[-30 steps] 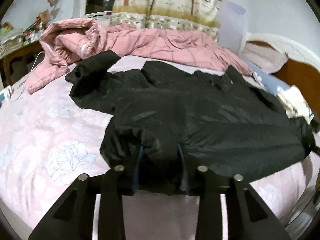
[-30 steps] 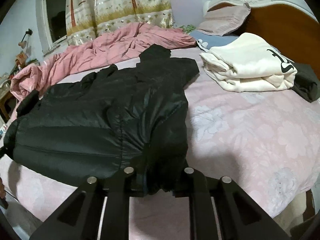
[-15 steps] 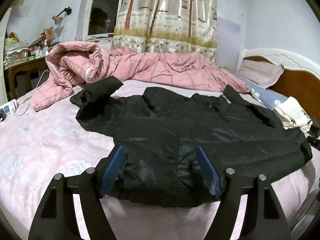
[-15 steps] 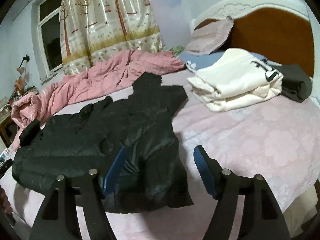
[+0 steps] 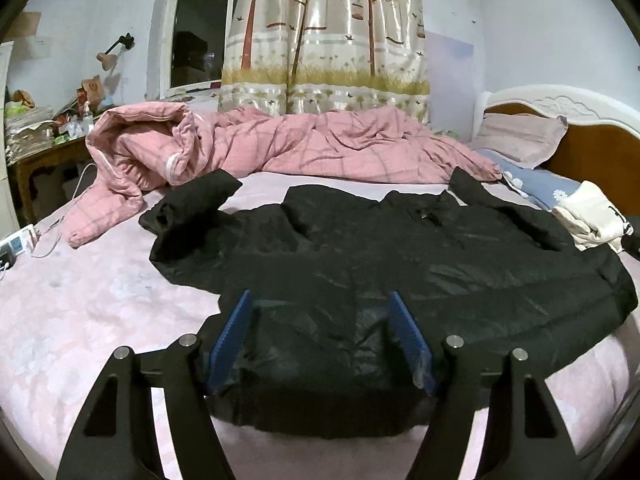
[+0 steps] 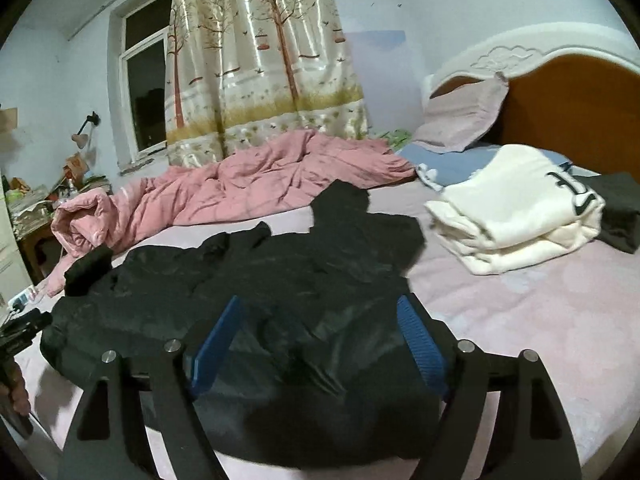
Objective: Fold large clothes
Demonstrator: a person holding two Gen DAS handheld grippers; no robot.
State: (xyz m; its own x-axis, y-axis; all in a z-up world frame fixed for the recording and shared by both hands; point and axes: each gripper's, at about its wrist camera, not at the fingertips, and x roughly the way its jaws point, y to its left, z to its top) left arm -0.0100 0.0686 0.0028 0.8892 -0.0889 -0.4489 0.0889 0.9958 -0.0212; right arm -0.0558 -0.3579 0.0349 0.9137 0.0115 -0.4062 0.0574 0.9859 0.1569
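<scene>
A large black puffer jacket point(image 5: 400, 264) lies spread flat across the pink floral bed sheet point(image 5: 80, 312), hem toward me, sleeves out to both sides. My left gripper point(image 5: 320, 320) is open and empty above the jacket's left hem corner, its blue pads point(image 5: 232, 336) wide apart. The jacket point(image 6: 280, 280) also fills the right wrist view. My right gripper point(image 6: 320, 328) is open and empty above the right hem corner, its blue pads point(image 6: 420, 344) wide apart.
A crumpled pink quilt point(image 5: 280, 148) lies along the far side of the bed. A folded white garment point(image 6: 516, 216) and a dark folded one point(image 6: 620, 208) sit near the pillows point(image 6: 460, 116) and headboard point(image 6: 580, 108). A cluttered side table point(image 5: 36, 136) stands at the left.
Both grippers were shut on the jacket's hem one second ago. They have opened, let go of it, and lifted back, and the jacket now lies flat.
</scene>
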